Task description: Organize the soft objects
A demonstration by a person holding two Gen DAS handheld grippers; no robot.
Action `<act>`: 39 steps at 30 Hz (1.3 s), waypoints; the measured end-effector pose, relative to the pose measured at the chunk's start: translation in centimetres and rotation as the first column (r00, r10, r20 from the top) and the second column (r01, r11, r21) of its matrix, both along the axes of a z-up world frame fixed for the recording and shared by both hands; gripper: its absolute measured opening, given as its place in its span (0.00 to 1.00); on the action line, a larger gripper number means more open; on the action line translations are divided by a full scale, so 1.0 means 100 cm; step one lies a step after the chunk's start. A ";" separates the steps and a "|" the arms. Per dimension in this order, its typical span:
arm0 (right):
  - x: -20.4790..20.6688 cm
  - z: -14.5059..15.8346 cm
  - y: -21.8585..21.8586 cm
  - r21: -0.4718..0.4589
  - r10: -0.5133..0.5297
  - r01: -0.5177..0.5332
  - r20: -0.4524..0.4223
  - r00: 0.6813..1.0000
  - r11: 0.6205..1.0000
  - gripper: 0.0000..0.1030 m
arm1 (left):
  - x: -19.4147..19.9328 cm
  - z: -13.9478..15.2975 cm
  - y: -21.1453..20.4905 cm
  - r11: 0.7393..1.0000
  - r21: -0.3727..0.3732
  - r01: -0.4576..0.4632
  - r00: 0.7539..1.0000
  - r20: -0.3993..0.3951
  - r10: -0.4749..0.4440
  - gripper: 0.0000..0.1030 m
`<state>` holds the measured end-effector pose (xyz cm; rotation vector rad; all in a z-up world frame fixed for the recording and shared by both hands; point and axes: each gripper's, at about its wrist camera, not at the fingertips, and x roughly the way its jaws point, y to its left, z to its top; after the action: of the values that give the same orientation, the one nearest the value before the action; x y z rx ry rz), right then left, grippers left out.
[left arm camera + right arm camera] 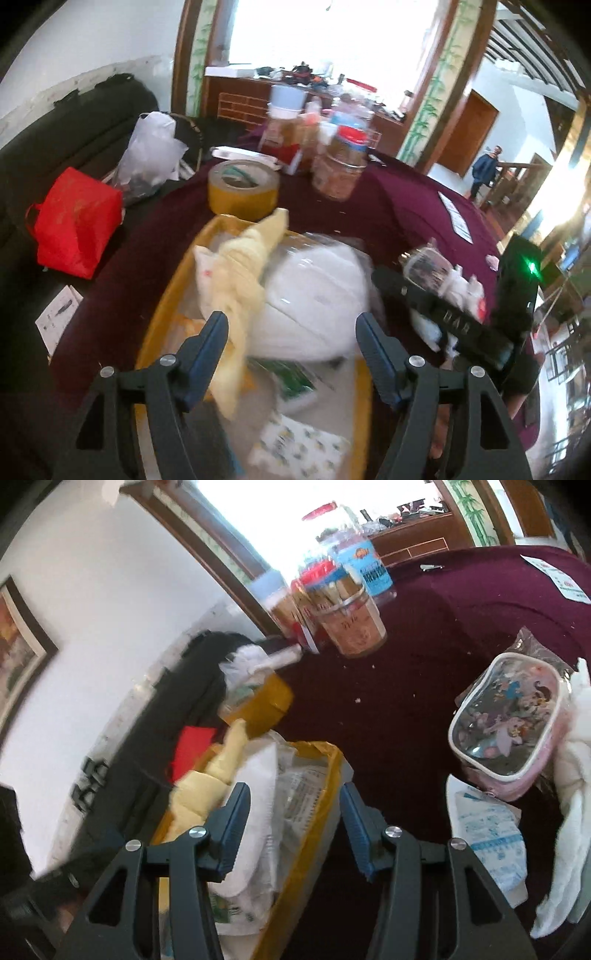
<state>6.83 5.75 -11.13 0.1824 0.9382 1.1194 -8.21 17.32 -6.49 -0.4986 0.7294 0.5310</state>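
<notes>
A yellow box point(162, 306) on the maroon tablecloth point(399, 206) holds a white wrapped pack point(314, 295), a pale yellow cloth point(243, 280) and a lemon-print tissue pack point(299, 446). My left gripper point(291, 332) hovers open over the box; the yellow cloth hangs past its left finger, not pinched. My right gripper point(293, 805) is open above the box's right wall point(325, 764), nothing between its pads. The yellow cloth point(207, 779) and white pack point(258, 775) lie to its left. A cartoon-print pouch point(506, 723), a blue-print tissue pack point(487, 838) and a white towel point(576, 812) lie to its right.
Snack jars point(343, 162) and a roll of yellow tape point(243, 188) stand behind the box. A red bag point(74, 221) and a clear plastic bag point(151, 151) sit on the dark sofa at left. The black housing point(517, 280) of the right-hand tool is beside the box.
</notes>
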 end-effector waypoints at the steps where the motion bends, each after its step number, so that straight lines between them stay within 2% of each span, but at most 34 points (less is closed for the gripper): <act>1: 0.000 0.004 -0.008 0.026 -0.001 0.001 -0.009 1.000 1.000 0.49 | 0.000 0.001 -0.007 1.000 0.005 0.006 1.000 0.004 -0.006 0.73; 5: -0.002 0.026 -0.052 0.081 0.005 -0.005 -0.002 1.000 0.997 0.53 | 0.005 0.002 -0.034 0.998 -0.028 0.050 0.998 0.024 -0.050 0.74; 7: 0.004 0.038 -0.085 0.076 -0.021 0.019 0.020 1.000 0.997 0.66 | 0.015 0.000 -0.048 0.995 -0.048 0.088 0.996 0.025 -0.087 0.74; 10: 0.030 0.046 -0.132 0.040 -0.122 0.121 0.024 0.992 0.992 0.74 | 0.031 -0.002 -0.072 0.989 -0.046 0.138 0.990 0.012 -0.138 0.74; 11: 0.042 0.043 -0.145 0.032 -0.160 0.160 0.004 0.987 0.987 0.74 | 0.036 -0.003 -0.077 0.987 -0.048 0.152 0.988 0.008 -0.152 0.74; 13: 0.076 0.030 -0.175 -0.006 -0.282 0.282 -0.078 0.956 0.959 0.74 | 0.046 -0.005 -0.089 0.982 -0.056 0.181 0.983 -0.003 -0.182 0.74; 16: 0.118 0.006 -0.201 -0.085 -0.412 0.404 -0.175 0.894 0.911 0.74 | 0.060 -0.009 -0.103 0.977 -0.057 0.206 0.978 -0.028 -0.208 0.74; 21: 0.148 -0.025 -0.182 -0.145 -0.399 0.374 -0.254 0.881 0.916 0.74 | 0.080 -0.016 -0.119 0.971 -0.056 0.233 0.970 -0.063 -0.236 0.74; 23: 0.150 -0.036 -0.174 -0.123 -0.395 0.375 -0.267 0.879 0.919 0.70 | 0.087 -0.018 -0.122 0.969 -0.050 0.242 0.966 -0.080 -0.245 0.74; 24: 0.150 -0.042 -0.170 -0.112 -0.382 0.365 -0.273 0.883 0.924 0.61 | 0.093 -0.020 -0.123 0.968 -0.049 0.248 0.963 -0.092 -0.251 0.74; 26: 0.147 -0.041 -0.171 -0.125 -0.389 0.369 -0.255 0.885 0.921 0.53 | 0.104 -0.023 -0.125 0.965 -0.059 0.257 0.959 -0.103 -0.262 0.74; 28: 0.148 -0.036 -0.174 -0.107 -0.385 0.370 -0.226 0.895 0.923 0.49 | 0.119 -0.025 -0.128 0.958 -0.071 0.278 0.952 -0.110 -0.285 0.74; 32: 0.152 -0.037 -0.181 -0.061 -0.381 0.379 -0.256 0.888 0.923 0.41 | 0.157 -0.031 -0.137 0.941 -0.104 0.321 0.935 -0.124 -0.333 0.74; 36: 0.150 -0.032 -0.192 -0.008 -0.397 0.408 -0.247 0.884 0.913 0.41 | 0.192 -0.040 -0.147 0.927 -0.114 0.358 0.914 -0.158 -0.372 0.74; 39: 0.149 -0.025 -0.203 0.031 -0.435 0.454 -0.231 0.870 0.891 0.40 | 0.220 -0.047 -0.148 0.915 -0.145 0.378 0.898 -0.185 -0.400 0.74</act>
<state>21.72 -14.58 -13.66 0.5744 0.9800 0.7156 13.81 2.52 -11.20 -0.3814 1.0382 0.1686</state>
